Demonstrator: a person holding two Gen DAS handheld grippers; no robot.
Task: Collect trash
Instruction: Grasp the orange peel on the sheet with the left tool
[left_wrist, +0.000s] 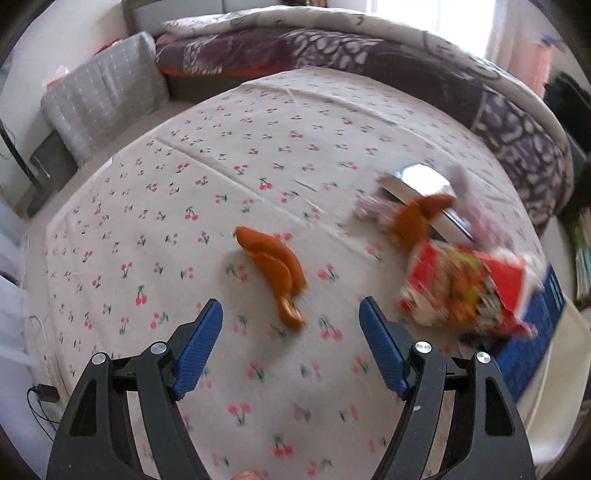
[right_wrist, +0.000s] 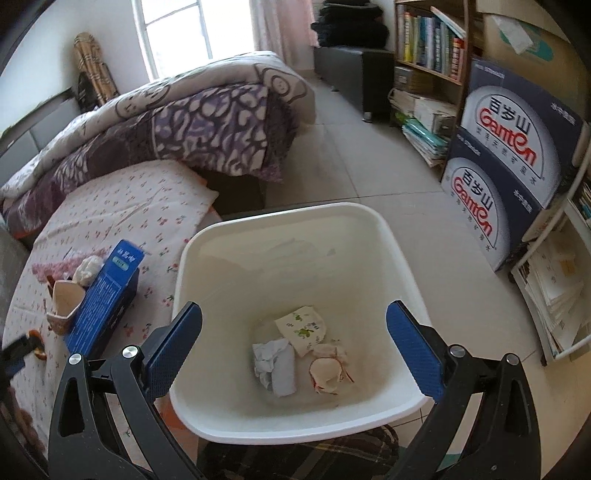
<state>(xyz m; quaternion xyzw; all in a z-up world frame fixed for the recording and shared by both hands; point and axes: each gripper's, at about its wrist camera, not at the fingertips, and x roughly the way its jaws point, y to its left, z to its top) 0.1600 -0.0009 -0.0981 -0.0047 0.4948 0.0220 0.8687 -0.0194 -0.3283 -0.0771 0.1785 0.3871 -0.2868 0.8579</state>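
In the left wrist view an orange peel lies on the cherry-print cloth, just ahead of my left gripper, which is open and holds nothing. A second peel and a red snack wrapper lie to the right, blurred. In the right wrist view my right gripper hangs open and empty over the white bin. The bin holds a printed paper, a grey tissue and a crumpled wrapper.
A blue box stands on the cloth beside the bin, with a paper cup and pink cloth behind it. A book lies on the table. A bed with a purple quilt is behind. Cartons and bookshelves line the right.
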